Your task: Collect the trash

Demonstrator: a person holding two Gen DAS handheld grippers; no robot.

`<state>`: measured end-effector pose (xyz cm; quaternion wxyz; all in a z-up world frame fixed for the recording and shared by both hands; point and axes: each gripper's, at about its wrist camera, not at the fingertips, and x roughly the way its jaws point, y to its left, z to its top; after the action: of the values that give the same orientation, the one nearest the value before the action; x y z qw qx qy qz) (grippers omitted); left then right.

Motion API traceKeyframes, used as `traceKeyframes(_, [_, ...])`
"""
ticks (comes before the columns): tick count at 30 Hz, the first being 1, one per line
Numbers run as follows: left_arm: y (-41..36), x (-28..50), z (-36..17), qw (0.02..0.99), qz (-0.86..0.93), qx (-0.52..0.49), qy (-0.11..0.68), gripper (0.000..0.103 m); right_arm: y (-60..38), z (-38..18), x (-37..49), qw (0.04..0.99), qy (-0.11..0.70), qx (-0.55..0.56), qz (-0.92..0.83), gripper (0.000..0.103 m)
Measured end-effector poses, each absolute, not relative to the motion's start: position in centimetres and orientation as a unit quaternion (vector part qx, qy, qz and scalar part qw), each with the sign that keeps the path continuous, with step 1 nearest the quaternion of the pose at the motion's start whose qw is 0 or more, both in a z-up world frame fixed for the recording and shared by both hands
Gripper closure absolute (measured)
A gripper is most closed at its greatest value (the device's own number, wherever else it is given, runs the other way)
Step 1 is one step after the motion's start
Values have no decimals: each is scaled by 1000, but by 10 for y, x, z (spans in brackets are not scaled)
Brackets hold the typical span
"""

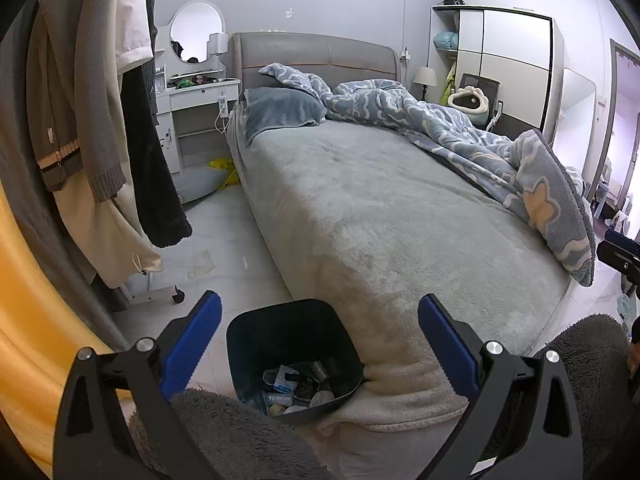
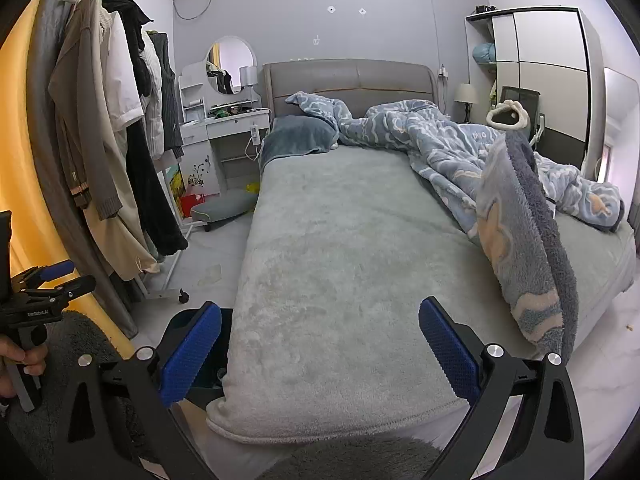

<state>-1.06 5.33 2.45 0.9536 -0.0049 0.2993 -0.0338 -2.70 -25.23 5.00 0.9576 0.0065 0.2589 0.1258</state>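
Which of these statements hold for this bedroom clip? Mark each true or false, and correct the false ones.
1. The dark plastic trash bin at the foot corner of the bed holds trash. True.
2. The left gripper is shut on a wrapper. False: its jaws stand wide open, holding nothing.
3. The right gripper is open over the grey fleece bed cover. True.
4. The blue patterned fleece blanket lies neatly folded on the floor. False: it is bunched up on the bed.
5. The round wall mirror hangs above the white dressing table. True.
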Motion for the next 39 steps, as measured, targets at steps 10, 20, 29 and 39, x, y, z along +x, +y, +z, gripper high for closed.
traceKeyframes(10, [53, -11, 24, 954, -34, -5, 299, 3, -252, 50, -27, 958, 260, 6, 125, 3])
traceKeyframes(20, [52, -11, 25, 954, -34, -5, 299, 3, -252, 51, -27, 957, 260, 6, 125, 3])
traceKeyframes(29, [51, -12, 24, 954, -34, -5, 299, 3, -252, 52, -27, 957, 260, 5, 125, 3])
traceKeyframes(39, [51, -12, 24, 954, -34, -6, 299, 3, -253, 53, -27, 957, 260, 5, 125, 3])
